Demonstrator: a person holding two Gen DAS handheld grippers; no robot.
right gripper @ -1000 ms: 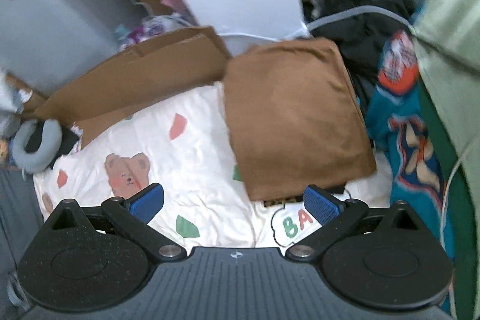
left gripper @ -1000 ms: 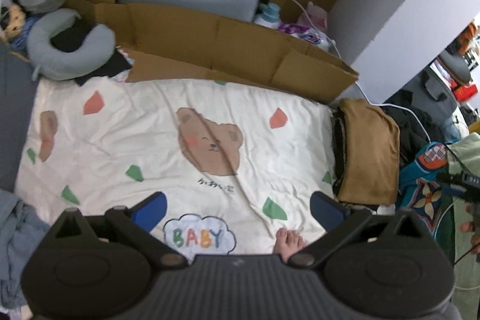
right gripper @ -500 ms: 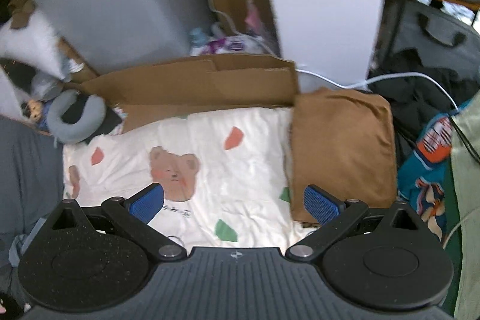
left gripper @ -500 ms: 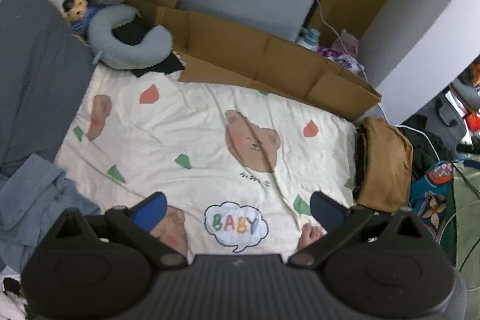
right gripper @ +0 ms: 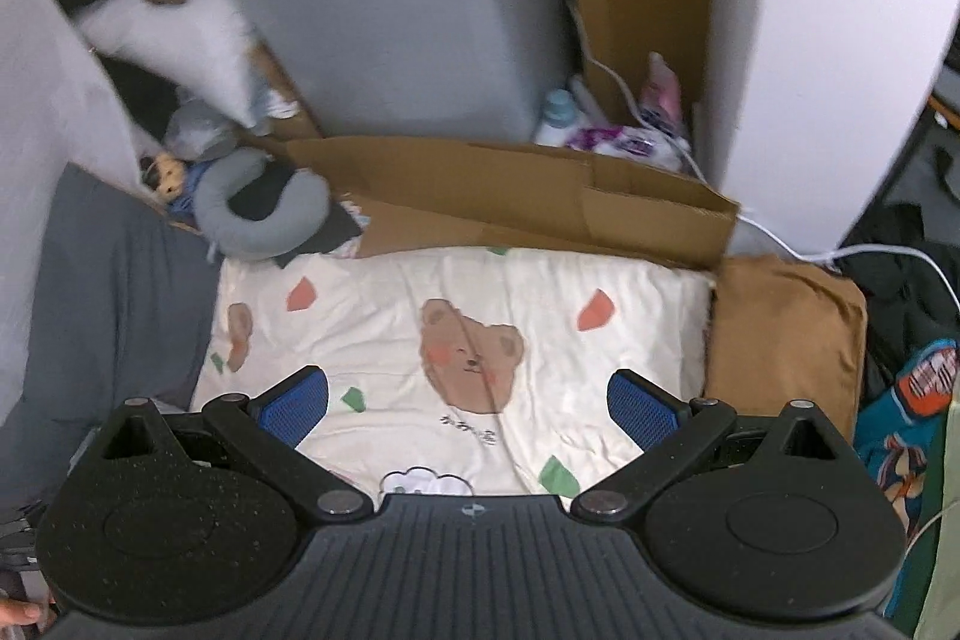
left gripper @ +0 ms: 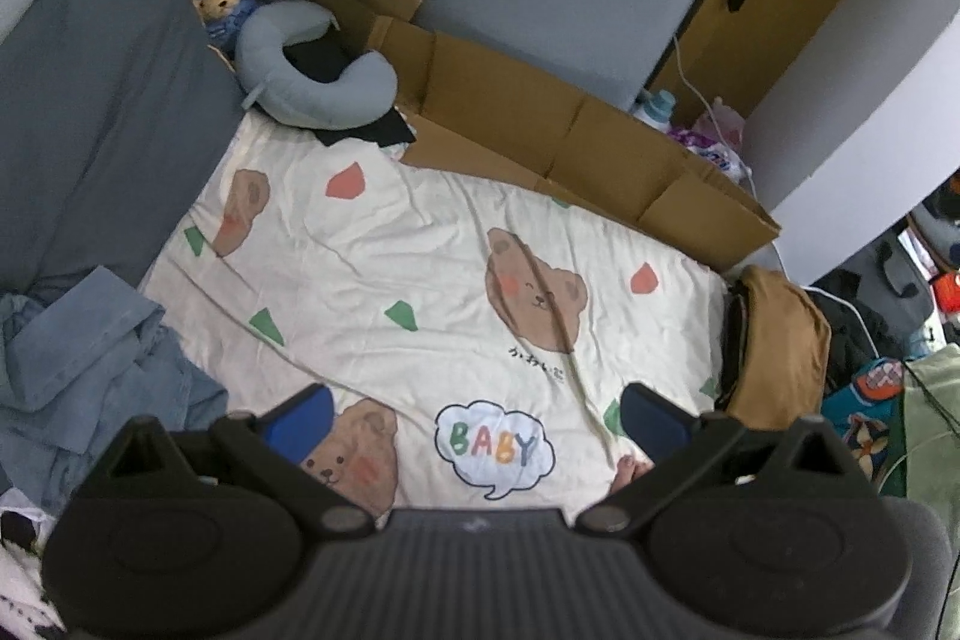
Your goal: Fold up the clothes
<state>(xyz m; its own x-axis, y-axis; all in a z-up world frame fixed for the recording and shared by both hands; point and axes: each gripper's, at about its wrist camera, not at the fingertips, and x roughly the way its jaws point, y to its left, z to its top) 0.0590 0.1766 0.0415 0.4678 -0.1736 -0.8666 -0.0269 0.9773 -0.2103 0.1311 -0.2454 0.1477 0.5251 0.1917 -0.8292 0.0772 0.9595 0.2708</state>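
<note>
Over the bed: both tools hang above a cream bear-print quilt (left gripper: 432, 280) that serves as the folding surface; neither touches cloth.
Left tool (left gripper: 474, 418): blue pads spread wide apart, nothing between them.
Right tool (right gripper: 468, 400): pads likewise wide apart and empty.
Next garment: a crumpled blue denim garment (left gripper: 90, 370) lies heaped at the quilt's left edge, partly on the grey sheet (left gripper: 102, 118). In the left wrist view it sits left of and just beside the left pad.
Key relation: the heap lies to the left of both tools. The left tool is much the nearer, while the right wrist view does not show the heap at all. My judgement is that the left tool should lead the pick and drag the garment rightward onto the open quilt.
Long axis: cannot tell, since the denim is bunched with only one flat band showing on top.
Finished item: a folded brown garment (right gripper: 786, 334) rests off the quilt's right edge, on top of something dark.
Cardboard box (left gripper: 570, 154): flattened along the far edge of the quilt; no clothes seen in it.
Other things: a grey neck pillow (left gripper: 312, 82) lies at the far left corner, well apart from the denim.
Person: bare toes (left gripper: 630, 472) show at the near edge of the quilt.
</note>
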